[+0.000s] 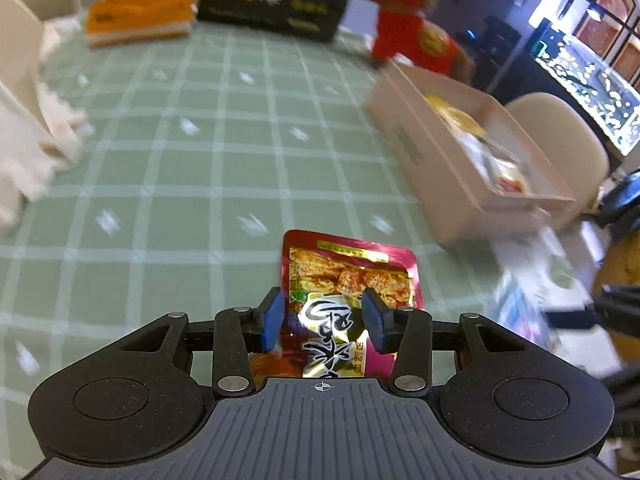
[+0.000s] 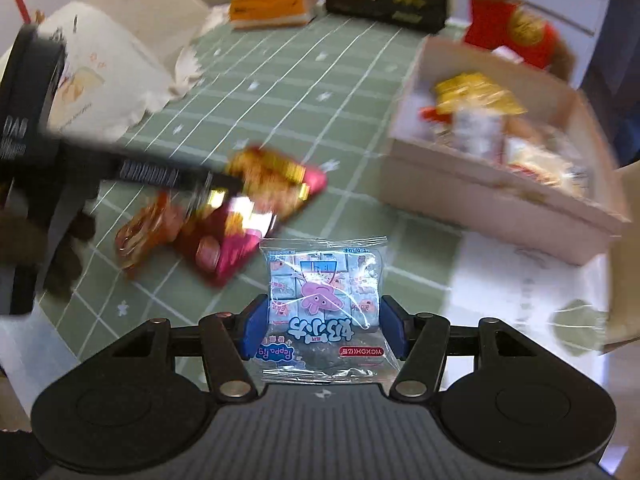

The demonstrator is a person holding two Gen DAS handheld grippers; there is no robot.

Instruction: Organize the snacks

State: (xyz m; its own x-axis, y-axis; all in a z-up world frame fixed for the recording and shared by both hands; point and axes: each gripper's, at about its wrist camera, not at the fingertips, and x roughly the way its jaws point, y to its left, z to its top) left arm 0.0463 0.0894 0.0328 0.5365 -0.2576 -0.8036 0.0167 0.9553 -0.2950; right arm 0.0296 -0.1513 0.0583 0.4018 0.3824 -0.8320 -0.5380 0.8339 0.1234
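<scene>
L gripper (image 1: 325,322) clamped on red snack pouch (image 1: 352,276), up off green check tablecloth (image 1: 180,168). R gripper (image 2: 324,326) clamped on blue Peppa Pig pack (image 2: 324,280). Beige box (image 2: 500,196) w/ snacks at right, near table edge; open cloth between.

Green-checked tablecloth (image 1: 200,152), pale-blue snack packet (image 2: 324,292)

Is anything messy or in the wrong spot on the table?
Yes. Two snack packets, an orange one and a dark pink one, lie crooked and overlapping on the green tablecloth, outside the beige box where other snacks sit. Crumpled white paper also lies near the far edge.
</scene>
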